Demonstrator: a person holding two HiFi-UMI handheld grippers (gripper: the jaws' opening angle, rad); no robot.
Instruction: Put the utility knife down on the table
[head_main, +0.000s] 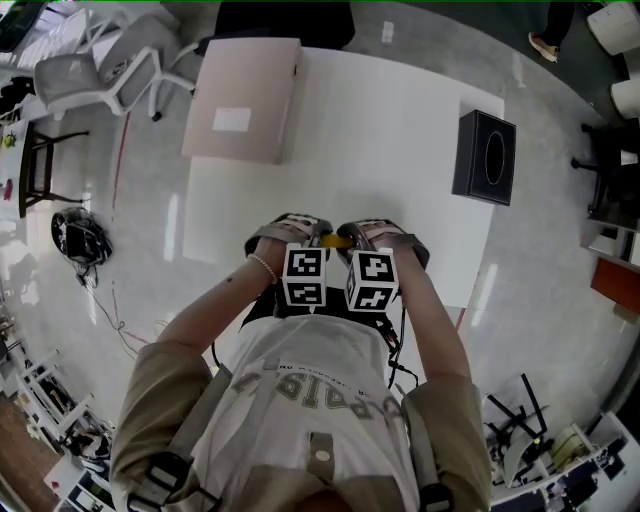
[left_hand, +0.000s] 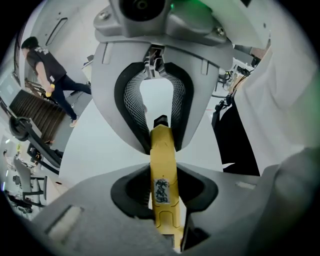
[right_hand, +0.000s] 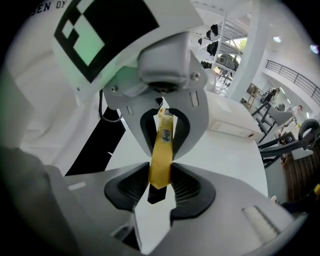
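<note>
Utility knife (head_main: 335, 241) bridges the two grippers, with its long axis running left-right over the near edge of the white table (head_main: 400, 150).

Left gripper (left_hand: 165, 205) is clamped on the yellow body around its label. Right gripper (right_hand: 160, 187) pinches the other end, pads against both flat sides. Each hand has one end, so neither is nearer.

Both tools point steeply down (knife reads as just above the tabletop; contact unclear).

Head view gives only a sliver of yellow beyond the marker cubes (head_main: 303, 277). The gripper views show the full handle, with bare white surface beneath.

Likely next: lower level, then release both ends.
</note>
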